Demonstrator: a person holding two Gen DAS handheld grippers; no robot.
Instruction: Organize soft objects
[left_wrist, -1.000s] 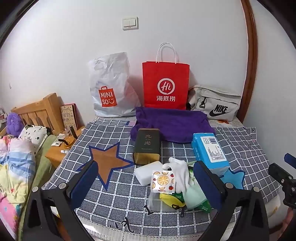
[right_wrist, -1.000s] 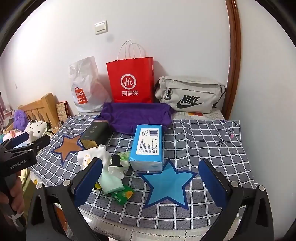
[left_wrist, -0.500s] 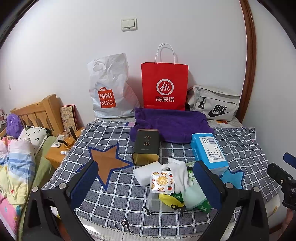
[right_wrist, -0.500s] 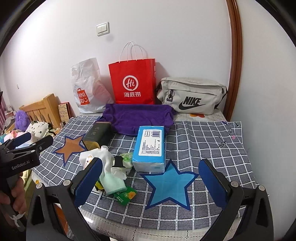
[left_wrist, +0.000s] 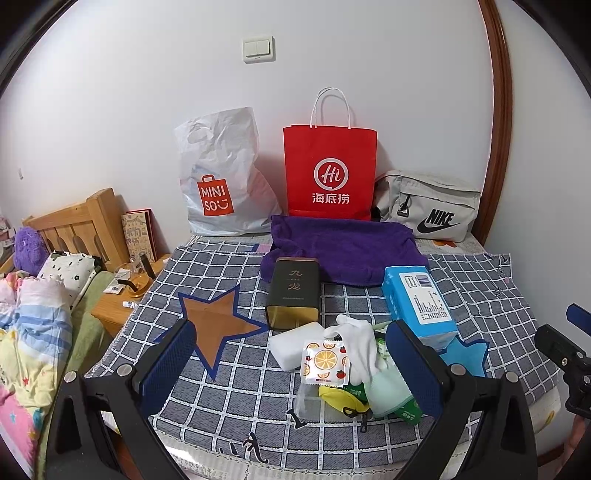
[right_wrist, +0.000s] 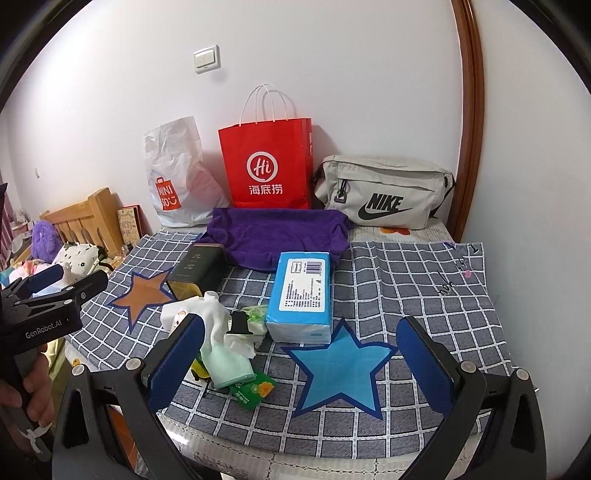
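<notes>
The left gripper (left_wrist: 291, 354) is spread wide and holds nothing, and the right gripper (right_wrist: 301, 354) is spread wide and empty too. Both hang over the near edge of a checked cloth (left_wrist: 229, 384) with stars on it. The soft things sit in a small pile near that edge. Take the blue tissue pack (right_wrist: 300, 295) as the landmark. Just left of it lies a white glove (right_wrist: 214, 314), with a mint green cloth (right_wrist: 227, 365) below the glove. A white sponge block (left_wrist: 295, 343) sits further left, and a small packet with orange slices (left_wrist: 325, 360) leans on the glove. A yellow thing (left_wrist: 338, 398) pokes out under the pile, and a green packet (right_wrist: 253, 387) lies at the front. A dark tin box (left_wrist: 293, 291) lies left of the tissue pack and a bit behind it. A purple towel (left_wrist: 343, 251) is spread out behind the pack. Behind the towel, against the wall, stand a red paper bag (left_wrist: 330, 173), a white plastic bag (left_wrist: 221, 181) and a grey waist bag (right_wrist: 384, 192). A blue star (right_wrist: 340, 365) lies in front of the pack. A hand (right_wrist: 27, 387) holds the left gripper's handle.
</notes>
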